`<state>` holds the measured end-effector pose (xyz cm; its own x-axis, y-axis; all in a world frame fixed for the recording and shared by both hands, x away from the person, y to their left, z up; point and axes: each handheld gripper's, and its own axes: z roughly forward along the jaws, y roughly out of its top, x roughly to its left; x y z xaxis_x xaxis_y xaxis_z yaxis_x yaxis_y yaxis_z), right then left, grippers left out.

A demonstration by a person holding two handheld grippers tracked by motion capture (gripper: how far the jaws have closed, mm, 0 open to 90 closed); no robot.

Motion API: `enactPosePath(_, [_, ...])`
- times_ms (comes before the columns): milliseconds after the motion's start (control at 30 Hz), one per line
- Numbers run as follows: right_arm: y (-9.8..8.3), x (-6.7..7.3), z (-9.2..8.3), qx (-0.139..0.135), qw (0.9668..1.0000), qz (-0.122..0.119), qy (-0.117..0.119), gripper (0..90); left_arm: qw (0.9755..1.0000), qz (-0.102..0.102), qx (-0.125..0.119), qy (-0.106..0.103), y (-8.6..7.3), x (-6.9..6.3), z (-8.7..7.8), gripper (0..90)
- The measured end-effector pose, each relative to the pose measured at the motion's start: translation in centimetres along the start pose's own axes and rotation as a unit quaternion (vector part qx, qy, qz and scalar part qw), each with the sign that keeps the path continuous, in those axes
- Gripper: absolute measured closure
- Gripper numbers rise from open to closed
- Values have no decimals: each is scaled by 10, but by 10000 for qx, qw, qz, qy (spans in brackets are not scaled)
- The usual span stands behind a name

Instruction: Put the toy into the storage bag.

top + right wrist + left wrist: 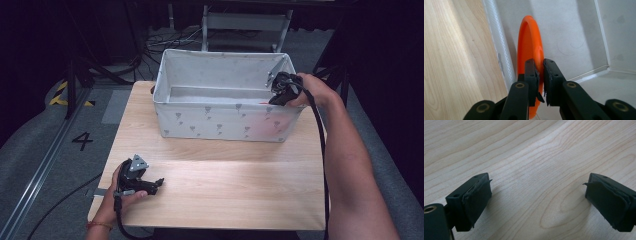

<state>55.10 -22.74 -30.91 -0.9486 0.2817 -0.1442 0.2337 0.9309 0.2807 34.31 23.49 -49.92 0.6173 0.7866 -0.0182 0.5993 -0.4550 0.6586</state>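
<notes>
A white fabric bin (220, 120) with a small grey print stands at the back of the wooden table (225, 190). My right gripper (281, 91) reaches over the bin's right rim. In the right gripper view its jaws (541, 75) are shut on the rim of an orange plate (530, 47), held on edge just inside the bin wall (499, 50). A sliver of the orange plate (262, 103) shows inside the bin in the high view. My left gripper (159, 182) lies low at the table's front left, open, with bare wood between its pads (477, 200).
The bin's floor (604, 92) beside the plate is bare white fabric. A white chair or frame (245, 25) and cables lie on the grey floor behind the table. A floor marking "4" (82, 141) sits left of the table.
</notes>
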Motion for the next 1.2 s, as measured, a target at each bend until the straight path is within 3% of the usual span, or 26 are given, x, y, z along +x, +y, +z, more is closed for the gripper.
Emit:
enactPosePath(233, [0,-1,2,3,9999,159,-42,769,10000,0,-1,1,0,0,0,70])
enactPosePath(400, [-4,0,0,-202,9987,310,-339,647,10000,-21,17,6,0,-1,0,70])
enactPosePath(600, [-15,0,-8,-587,9929,826,-630,485,10000,-69,26,-9,-1,-1,-1,70])
enactPosePath(667, [-19,1,-14,-857,9900,906,-652,425,10000,-72,25,-9,-1,-1,-1,70])
enactPosePath(733, [-22,3,-20,-1099,9851,1092,-747,333,10000,-73,25,-10,-1,-1,-1,70])
enactPosePath(867, [-30,8,-32,-1676,9710,1404,-963,262,10000,-51,29,-2,0,-1,-1,70])
enactPosePath(900, [-30,8,-32,-1676,9710,1404,-963,262,10000,-51,29,-2,0,-1,-1,70])
enactPosePath(1033, [-36,14,-39,-1961,9573,1672,-1311,220,10000,-67,27,-9,0,-1,-1,70])
enactPosePath(1100, [-39,17,-42,-2136,9504,1809,-1355,216,10000,-73,25,-9,-1,-1,0,70])
enactPosePath(1200, [-42,22,-44,-2291,9440,1883,-1447,206,10000,-80,26,-4,-1,-1,-1,69])
